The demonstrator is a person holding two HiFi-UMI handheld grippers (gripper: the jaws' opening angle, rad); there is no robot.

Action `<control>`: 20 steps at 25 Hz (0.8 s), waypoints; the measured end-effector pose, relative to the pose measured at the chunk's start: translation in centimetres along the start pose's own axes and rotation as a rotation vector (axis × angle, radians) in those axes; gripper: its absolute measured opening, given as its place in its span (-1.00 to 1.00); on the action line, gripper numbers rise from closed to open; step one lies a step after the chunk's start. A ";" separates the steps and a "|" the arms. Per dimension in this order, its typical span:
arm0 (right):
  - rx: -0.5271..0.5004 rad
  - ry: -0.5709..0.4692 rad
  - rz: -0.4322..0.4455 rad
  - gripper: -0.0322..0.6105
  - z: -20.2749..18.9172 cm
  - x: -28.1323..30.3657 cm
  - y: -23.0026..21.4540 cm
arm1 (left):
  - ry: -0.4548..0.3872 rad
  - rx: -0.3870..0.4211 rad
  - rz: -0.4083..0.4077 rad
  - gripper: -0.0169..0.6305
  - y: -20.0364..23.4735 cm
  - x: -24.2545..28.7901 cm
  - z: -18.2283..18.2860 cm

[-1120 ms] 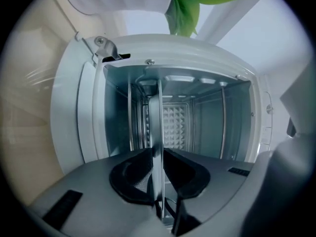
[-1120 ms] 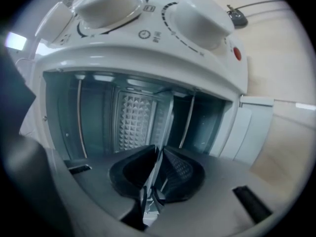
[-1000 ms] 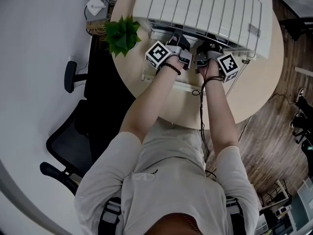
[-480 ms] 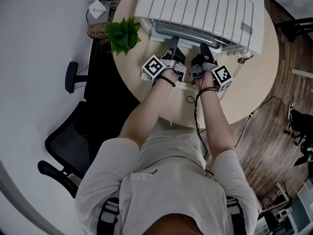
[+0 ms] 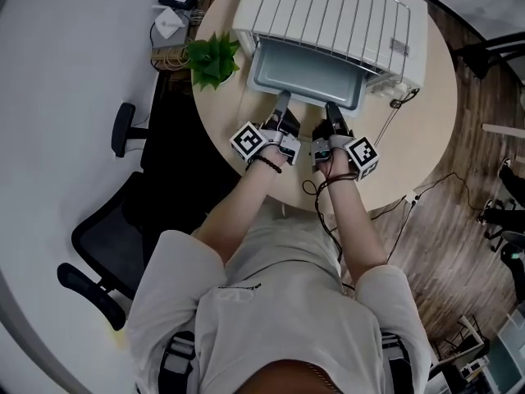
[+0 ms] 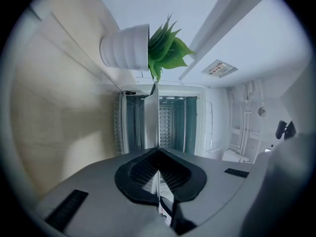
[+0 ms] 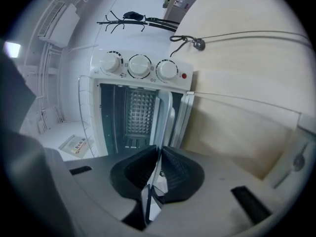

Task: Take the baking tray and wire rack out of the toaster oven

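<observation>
Now baking tray (image 5: 308, 76) comes half out of toaster oven (image 5: 328, 11), upper frame; left gripper (image 5: 282, 98) fingers clench its rim, right gripper (image 5: 330, 107) fingers just closing tighter on it.

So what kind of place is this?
Probably an office or lab rather than a kitchen: the oven sits on a round table, with a black office chair beside it.

The person wears a pale grey T-shirt (image 5: 279, 302) with short sleeves and dark straps (image 5: 176, 359) low down. A black band (image 5: 267, 164) goes round the left wrist. A thin black cable (image 5: 316, 189) loops by the right wrist. The left gripper (image 6: 159, 169) and right gripper (image 7: 158, 171) are grey with black ridged pads (image 6: 143, 174). Each carries a white cube (image 5: 247, 142) with black square marks.
</observation>
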State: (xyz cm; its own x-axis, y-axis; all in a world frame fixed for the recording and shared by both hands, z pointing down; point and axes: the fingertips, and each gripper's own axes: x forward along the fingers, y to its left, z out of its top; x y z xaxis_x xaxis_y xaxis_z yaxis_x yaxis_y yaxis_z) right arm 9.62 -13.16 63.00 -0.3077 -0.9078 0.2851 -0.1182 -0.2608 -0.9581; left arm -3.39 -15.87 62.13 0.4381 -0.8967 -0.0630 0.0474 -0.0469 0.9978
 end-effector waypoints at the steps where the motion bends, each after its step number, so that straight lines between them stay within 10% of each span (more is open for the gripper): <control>1: -0.002 0.006 0.000 -0.81 -0.3 -0.6 0.0 | 0.004 0.000 0.001 -0.94 -0.2 -0.6 -0.2; 20: -0.063 0.184 0.093 -0.80 -6.8 -11.3 5.4 | 0.086 0.049 -0.057 -0.94 -8.6 -10.8 -2.7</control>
State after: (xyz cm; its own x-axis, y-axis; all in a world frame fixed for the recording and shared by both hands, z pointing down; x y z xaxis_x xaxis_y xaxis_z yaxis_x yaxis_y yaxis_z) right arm 6.02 -2.07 54.84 -0.4862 -0.8504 0.2012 -0.1386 -0.1523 -0.9786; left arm -6.17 -4.57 54.19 0.5117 -0.8509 -0.1187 0.0316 -0.1195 0.9923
